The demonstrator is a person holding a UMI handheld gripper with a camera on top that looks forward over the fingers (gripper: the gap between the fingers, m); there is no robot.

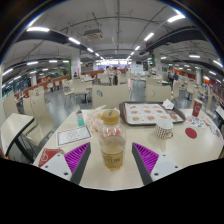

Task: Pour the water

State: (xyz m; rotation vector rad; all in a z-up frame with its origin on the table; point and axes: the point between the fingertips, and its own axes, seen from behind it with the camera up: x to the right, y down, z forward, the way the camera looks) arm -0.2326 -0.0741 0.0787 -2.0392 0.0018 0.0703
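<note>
1. Claw [112, 152] released: grips nothing, with a gap showing on either side between the pads [78, 155] and the bottle.
2. Bottle [112, 146] upright between the fingers, resting on its own on the table [180, 160], not lifted.
3. Likely straddled this way so as to close squarely on the body, below the cap [110, 118], where a grip would stay steady through a tilt.
4. Cap apparently on; hard to tell whether screwed tight, so pouring may first call for opening it.
5. Contents pale and yellowish through the wall; fill level unclear.
6. Beyond the fingers and to the right, a tray [150, 104] with small items on it, too small to name.
7. Just ahead of the right finger, in front of the tray, a patterned cup [163, 128]: probably the vessel to be filled, set within easy reach of a short swing from the bottle.
8. Ahead of the left finger, a flat card [73, 135] on the table, well clear of the bottle.
9. Task judged barely begun: no grasp, no lift, no tilt yet.
10. Next move calls for closing evenly on the bottle; an off-centre squeeze could tip it or push it away along the smooth top.
</note>
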